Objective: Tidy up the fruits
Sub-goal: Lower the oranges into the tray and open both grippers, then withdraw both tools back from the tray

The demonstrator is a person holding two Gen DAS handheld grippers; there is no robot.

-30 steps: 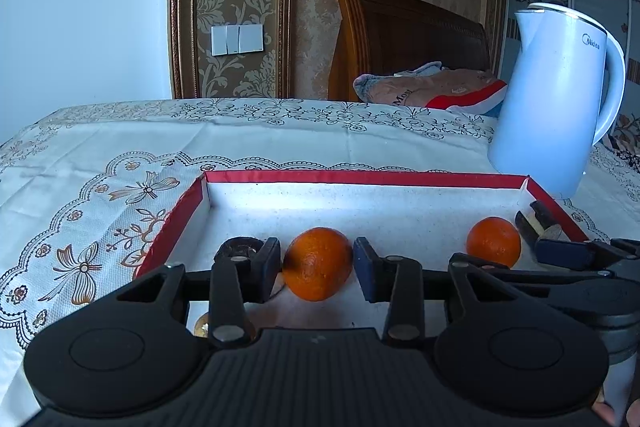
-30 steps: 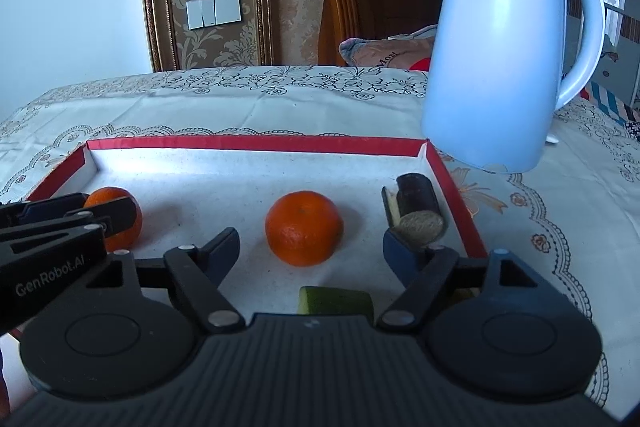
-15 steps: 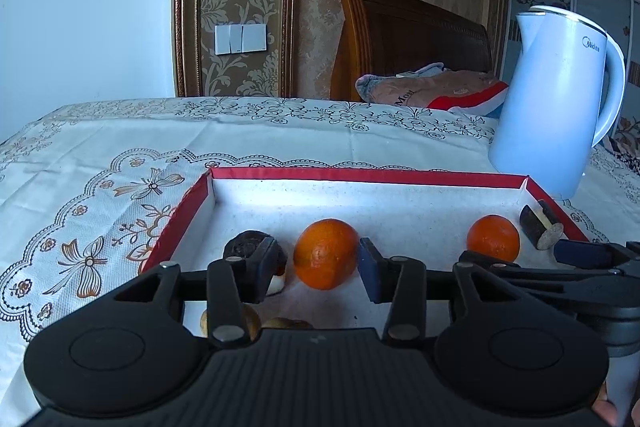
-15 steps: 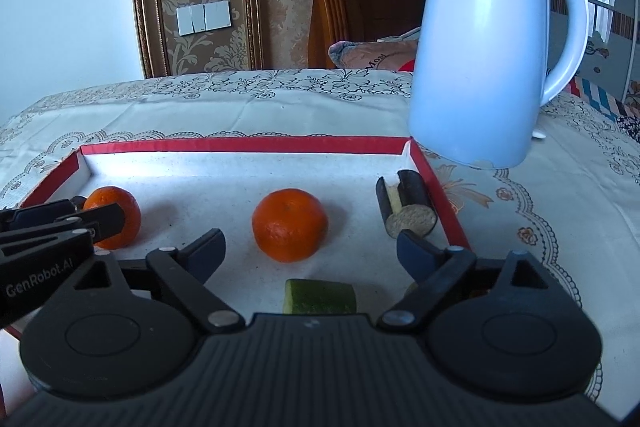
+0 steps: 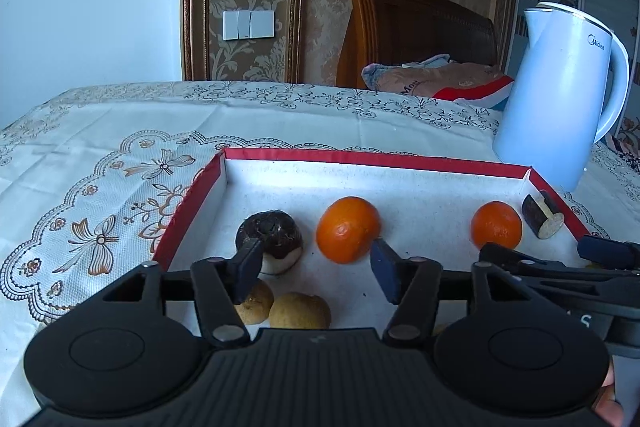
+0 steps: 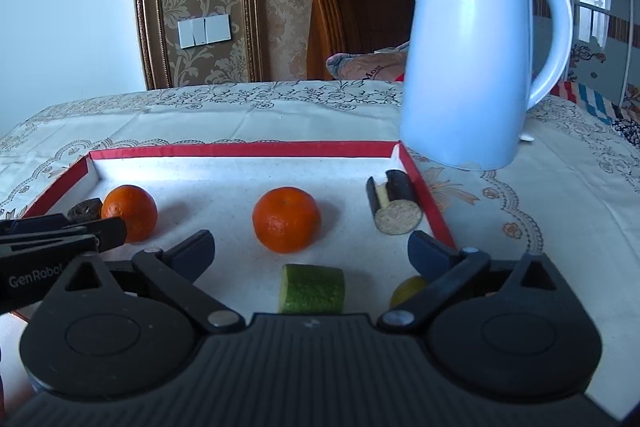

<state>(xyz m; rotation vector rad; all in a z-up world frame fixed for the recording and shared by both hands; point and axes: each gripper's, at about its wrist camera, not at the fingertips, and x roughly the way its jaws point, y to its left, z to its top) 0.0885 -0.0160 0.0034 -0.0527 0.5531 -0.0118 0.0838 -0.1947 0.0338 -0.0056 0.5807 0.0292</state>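
Note:
A red-rimmed white tray (image 5: 360, 157) (image 6: 240, 149) holds the fruit. In the left wrist view, one orange (image 5: 347, 229) lies just beyond my open, empty left gripper (image 5: 316, 269); a dark round fruit (image 5: 269, 239) sits by its left finger, and two small tan fruits (image 5: 298, 310) lie under it. A second orange (image 5: 496, 230) (image 6: 286, 219) lies ahead of my open, empty right gripper (image 6: 310, 255). In the right wrist view, a green cut piece (image 6: 312, 289), a yellow fruit (image 6: 408, 291) and a dark cut stalk (image 6: 394, 203) lie nearby.
A pale blue kettle (image 5: 560, 115) (image 6: 476, 67) stands on the tablecloth just past the tray's right far corner. A wooden chair back (image 5: 416, 27) and folded cloth (image 5: 436, 77) are behind the table. The left gripper shows at the left of the right wrist view (image 6: 60, 231).
Both grippers have drawn back and risen from the tray. The left gripper opened and left its orange lying in the tray; more fruit now shows beneath both.

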